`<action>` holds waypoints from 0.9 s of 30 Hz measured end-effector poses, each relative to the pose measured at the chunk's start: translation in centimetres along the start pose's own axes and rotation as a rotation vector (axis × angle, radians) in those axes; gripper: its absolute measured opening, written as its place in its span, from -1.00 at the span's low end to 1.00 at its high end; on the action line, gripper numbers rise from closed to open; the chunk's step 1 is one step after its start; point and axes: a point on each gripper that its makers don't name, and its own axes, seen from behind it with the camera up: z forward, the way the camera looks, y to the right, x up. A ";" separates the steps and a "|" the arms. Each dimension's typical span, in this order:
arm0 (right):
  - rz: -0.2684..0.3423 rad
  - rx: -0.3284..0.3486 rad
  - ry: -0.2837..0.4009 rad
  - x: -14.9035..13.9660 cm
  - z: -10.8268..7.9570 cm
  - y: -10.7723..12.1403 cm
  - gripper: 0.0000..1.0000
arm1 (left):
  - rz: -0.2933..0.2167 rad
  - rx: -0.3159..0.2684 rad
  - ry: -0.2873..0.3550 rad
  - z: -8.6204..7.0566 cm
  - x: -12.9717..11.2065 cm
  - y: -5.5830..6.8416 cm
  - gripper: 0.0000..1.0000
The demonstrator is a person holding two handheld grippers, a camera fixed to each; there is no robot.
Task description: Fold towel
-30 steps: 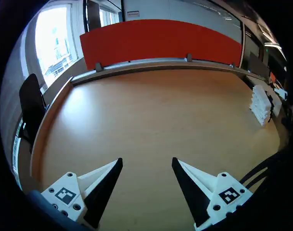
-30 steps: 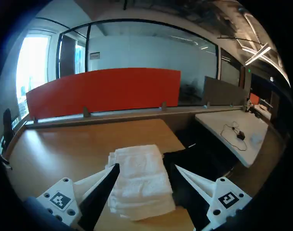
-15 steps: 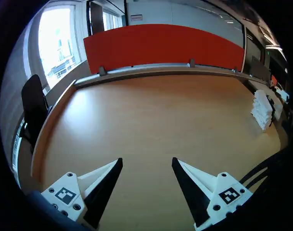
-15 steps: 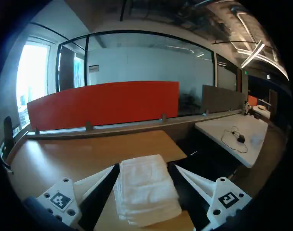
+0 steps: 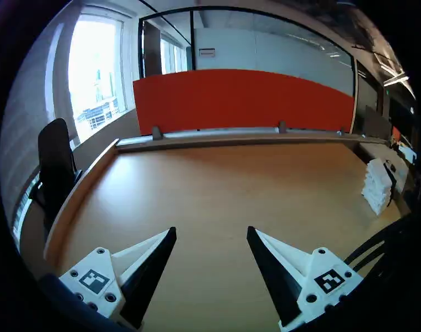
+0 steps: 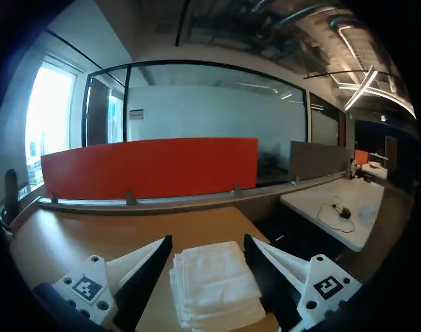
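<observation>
Straight ahead of the right tool, framed between its released, empty fingers, the stack of towels sits near the surface edge, long axis pointing away. The left tool, likewise released, is well apart.

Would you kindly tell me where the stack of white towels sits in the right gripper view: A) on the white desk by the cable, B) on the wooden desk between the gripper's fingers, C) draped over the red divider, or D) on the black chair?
B: the towels lie stacked on the wooden desk, between the spread fingers of the right gripper.
</observation>
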 end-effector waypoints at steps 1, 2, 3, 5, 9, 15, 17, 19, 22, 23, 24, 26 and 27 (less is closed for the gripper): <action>-0.002 0.002 0.001 0.0 0.0 -0.1 1.00 | -0.003 0.004 0.023 0.0 0.6 -0.1 0.89; -0.005 0.005 0.002 0.0 -0.1 -0.3 1.00 | -0.006 0.009 0.048 -0.1 1.3 -0.2 0.89; -0.007 0.007 0.003 0.1 -0.1 -0.4 1.00 | -0.010 0.011 0.068 -0.1 1.9 -0.2 0.89; -0.011 0.011 0.004 0.2 -0.2 -0.7 1.00 | -0.020 0.013 0.106 -0.2 3.1 -0.3 0.89; -0.010 0.028 0.012 0.6 -0.3 -1.3 0.99 | -0.028 0.024 0.189 -0.6 5.4 -0.8 0.89; -0.011 0.047 0.025 1.5 -0.4 -2.1 1.00 | -0.020 0.045 0.277 -1.2 8.0 -1.4 0.89; -0.012 0.057 0.028 1.6 -0.5 -2.4 1.00 | -0.021 0.049 0.293 -1.3 8.4 -1.6 0.89; -0.015 0.067 0.034 1.8 -0.6 -2.9 1.00 | -0.024 0.050 0.304 -1.4 8.7 -1.7 0.89; -0.019 0.082 0.043 2.2 -0.9 -3.8 1.00 | -0.029 0.050 0.315 -1.5 9.1 -1.8 0.89; -0.021 0.088 0.045 2.3 -1.0 -4.2 1.00 | -0.030 0.050 0.318 -1.5 9.2 -1.8 0.89; -0.022 0.095 0.049 2.5 -1.1 -4.6 1.00 | -0.029 0.049 0.322 -1.6 9.3 -1.8 0.89; -0.023 0.109 0.057 2.9 -1.4 -5.6 1.00 | -0.025 0.047 0.328 -1.6 9.4 -1.8 0.89; -0.023 0.116 0.061 3.1 -1.5 -6.1 1.00 | -0.022 0.046 0.332 -1.7 9.5 -1.8 0.89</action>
